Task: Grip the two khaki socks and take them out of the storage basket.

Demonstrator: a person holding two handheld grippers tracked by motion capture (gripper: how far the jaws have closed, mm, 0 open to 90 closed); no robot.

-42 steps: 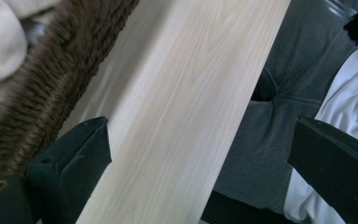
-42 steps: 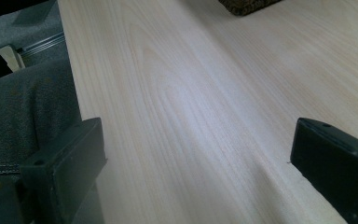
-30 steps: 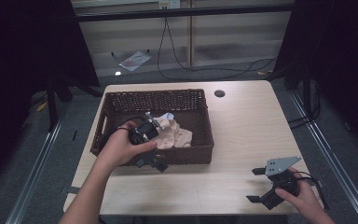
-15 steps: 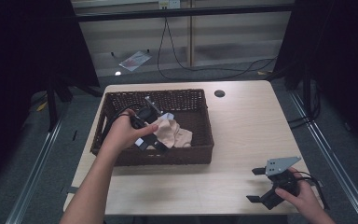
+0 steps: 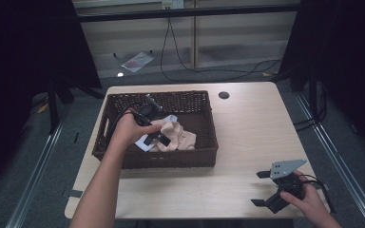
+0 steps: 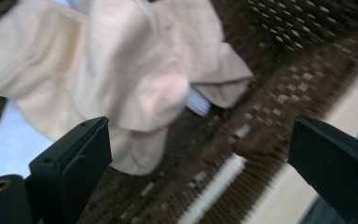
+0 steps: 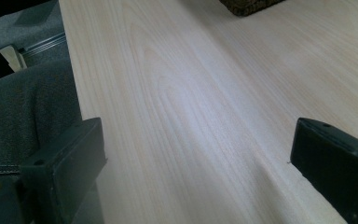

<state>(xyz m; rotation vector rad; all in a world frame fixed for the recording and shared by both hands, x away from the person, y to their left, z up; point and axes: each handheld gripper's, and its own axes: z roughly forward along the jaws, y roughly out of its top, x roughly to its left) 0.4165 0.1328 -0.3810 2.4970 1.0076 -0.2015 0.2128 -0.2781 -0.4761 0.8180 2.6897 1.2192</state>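
A dark brown wicker basket [image 5: 171, 159] stands on the left half of the light wooden table [image 5: 247, 128]. Inside it lies a crumpled beige cloth [image 5: 180, 135] on top of a white sheet-like item [image 5: 145, 142]. My left gripper [image 5: 157, 135] is held inside the basket, open, just left of the cloth. In the left gripper view the open gripper [image 6: 198, 154] holds nothing; the beige cloth [image 6: 121, 70] lies ahead at upper left, the white item [image 6: 0, 140] under it. My right gripper [image 5: 259, 188] rests open near the table's front right corner, and in its own view the gripper [image 7: 198, 158] spans bare wood.
A round cable hole [image 5: 224, 95] sits in the table near the basket's far right corner. The basket's woven wall [image 6: 307, 84] rises right of the left jaws. A basket corner [image 7: 251, 5] shows far ahead of the right gripper. Cables [image 5: 204, 71] and a paper [image 5: 137, 61] lie on the floor beyond.
The left hand has carried its gripper from the basket's front wall farther into the basket, away from the person. The right gripper has stayed in place.
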